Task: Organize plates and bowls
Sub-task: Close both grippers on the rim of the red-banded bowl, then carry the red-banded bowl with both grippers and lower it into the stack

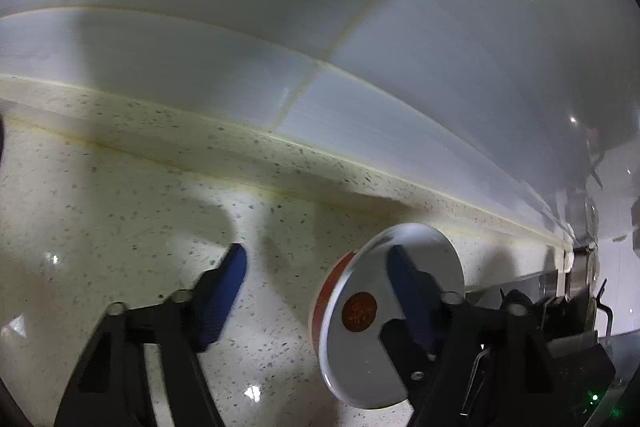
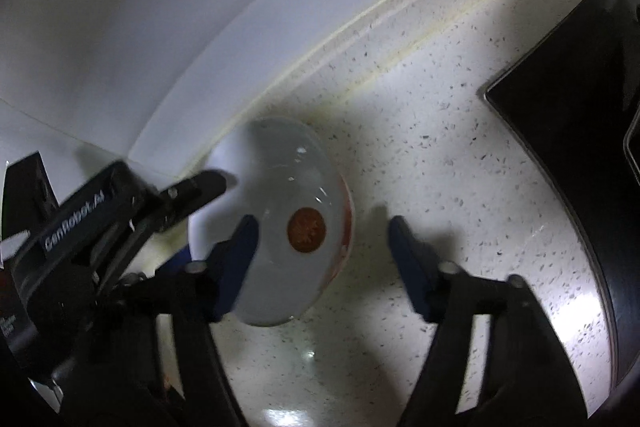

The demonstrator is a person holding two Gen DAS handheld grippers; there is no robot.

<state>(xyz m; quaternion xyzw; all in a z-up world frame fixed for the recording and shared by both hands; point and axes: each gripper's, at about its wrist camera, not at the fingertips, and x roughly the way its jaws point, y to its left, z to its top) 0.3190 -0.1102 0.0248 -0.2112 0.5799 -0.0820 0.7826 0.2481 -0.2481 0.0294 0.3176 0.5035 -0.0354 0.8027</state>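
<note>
Speckled countertop [image 1: 120, 211] fills the lower half of the left wrist view, met at the back by a low upstand and pale wall tiles [image 1: 400, 27]. The left gripper [image 1: 316, 267] is seen with its blue-padded jaws spread; its right finger lies across the inside of a white bowl [image 1: 384, 339] with a red outer band and a round red emblem at its centre, while the left finger stands apart over bare counter, so nothing is pinched. The bowl is tilted, its mouth turned towards the camera. A dark stove area [image 1: 560, 307] is glimpsed at the right edge. In the right wrist view, the same bowl [image 2: 288, 195] is shown near the upstand, with the right gripper [image 2: 320, 239] held open, its left finger over the bowl's inside and its right finger over counter. The other gripper's black body enters from the left, one fingertip at the bowl's rim. A black hob [image 2: 580, 107] is seen at right.
</note>
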